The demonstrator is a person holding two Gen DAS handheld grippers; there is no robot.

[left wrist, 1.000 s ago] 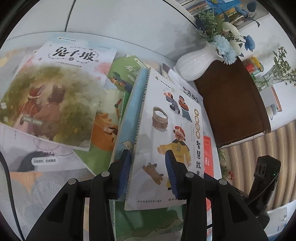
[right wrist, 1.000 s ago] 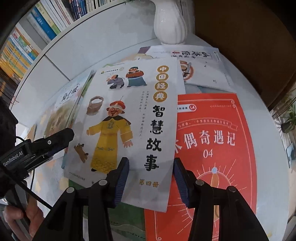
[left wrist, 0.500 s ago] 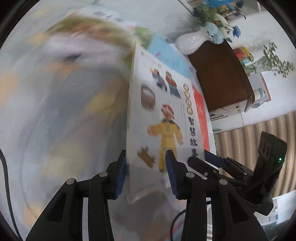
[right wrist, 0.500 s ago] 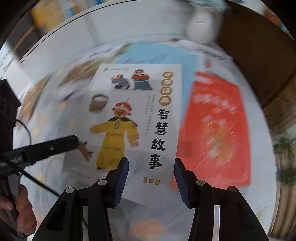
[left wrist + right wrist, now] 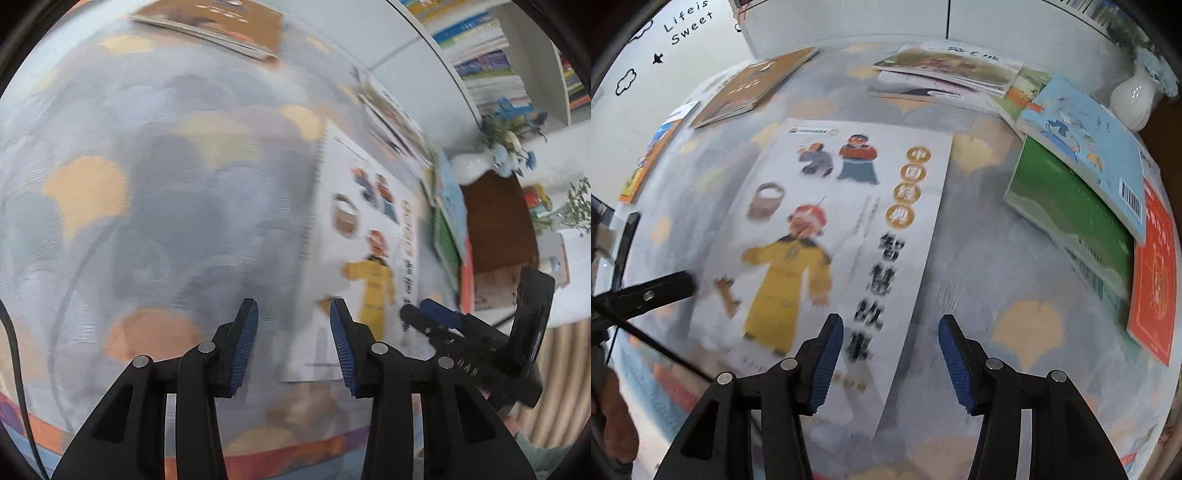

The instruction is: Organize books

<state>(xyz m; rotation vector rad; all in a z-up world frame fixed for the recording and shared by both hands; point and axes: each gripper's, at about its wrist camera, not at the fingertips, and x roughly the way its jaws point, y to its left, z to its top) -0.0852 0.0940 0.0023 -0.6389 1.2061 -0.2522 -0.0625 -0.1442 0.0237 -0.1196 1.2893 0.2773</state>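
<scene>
Both tools share one build: the left gripper [image 5: 293, 341] and right gripper [image 5: 891, 360] have matte black plastic arms with slotted cut-outs, round silver screw heads at the pivots, and ribbed blue pads [image 5: 955, 363] lining the fingers. A thin black cable [image 5: 16, 373] trails beside the left one.

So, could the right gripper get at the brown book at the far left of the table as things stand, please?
Probably yes: the brown book lies uncovered, and only the flat white storybook lies between it and the right gripper, whose jaws are opening.
</scene>
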